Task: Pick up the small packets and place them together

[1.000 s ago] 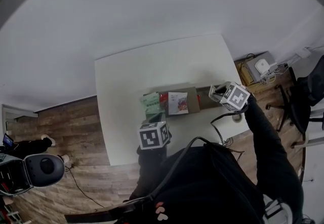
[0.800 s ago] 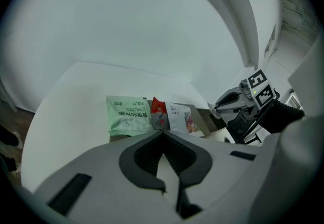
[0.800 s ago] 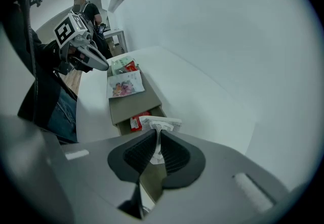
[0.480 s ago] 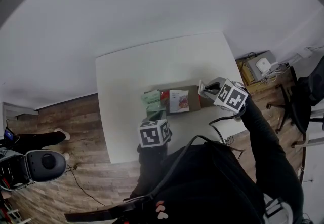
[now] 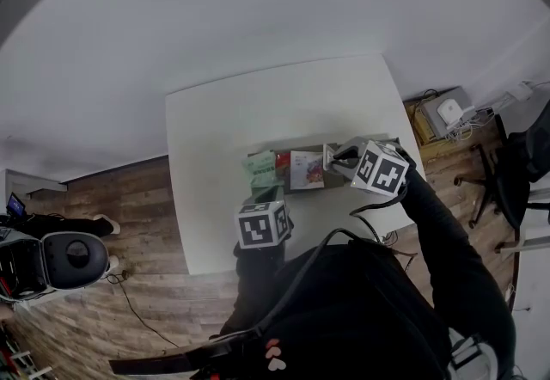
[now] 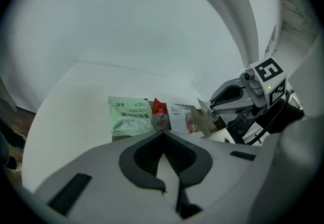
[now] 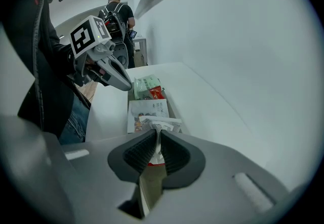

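By the packets (image 5: 302, 170), right gripper (image 5: 330, 156) (down-tilted)

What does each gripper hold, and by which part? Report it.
Right gripper pinches a small white packet by one edge; the rest sticks out past the jaws. Left gripper holds nothing.

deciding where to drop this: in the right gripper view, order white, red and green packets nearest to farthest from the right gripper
1. white packet, just ahead of the jaws
2. red packet, beyond it
3. green packet, far end of the row
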